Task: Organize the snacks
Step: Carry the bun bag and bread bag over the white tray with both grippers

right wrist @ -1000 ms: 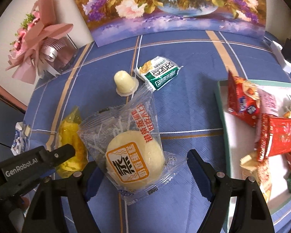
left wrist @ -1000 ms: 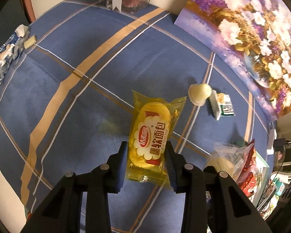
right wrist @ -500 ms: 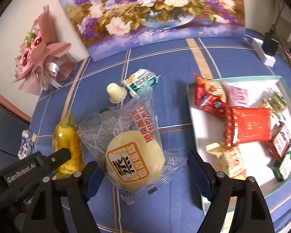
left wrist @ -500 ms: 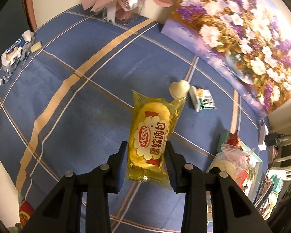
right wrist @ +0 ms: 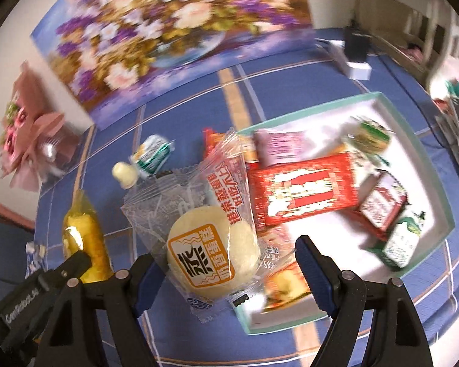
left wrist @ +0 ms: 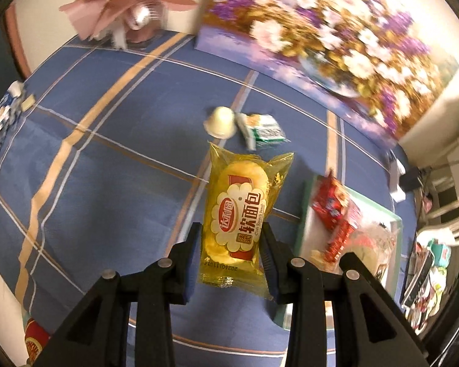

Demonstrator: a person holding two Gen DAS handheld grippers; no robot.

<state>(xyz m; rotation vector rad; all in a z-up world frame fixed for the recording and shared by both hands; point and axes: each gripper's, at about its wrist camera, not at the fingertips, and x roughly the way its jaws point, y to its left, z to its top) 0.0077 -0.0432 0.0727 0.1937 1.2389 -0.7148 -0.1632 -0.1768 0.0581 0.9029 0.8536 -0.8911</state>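
Both packets ride toward the tray (right wrist: 419, 140) for sorting: left gripper (left wrist: 232, 260) pinches the yellow bread pack (left wrist: 241, 214), right gripper (right wrist: 226, 263) clasps the steamed cake bag (right wrist: 211, 244) just short of its rim

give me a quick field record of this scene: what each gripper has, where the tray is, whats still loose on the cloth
left gripper: shut on yellow soft-bread packet, held off the cloth
right gripper: holds clear-wrapped pale steamed bun; the wrapper spans its jaws
tray: white tray with green rim, partly under the bun, already holding red, pink and green packets
loose on cloth: small cream jelly cup beside green-and-white snack packet
surface: blue tablecloth with tan stripes
backdrop: flower painting, pink bouquet
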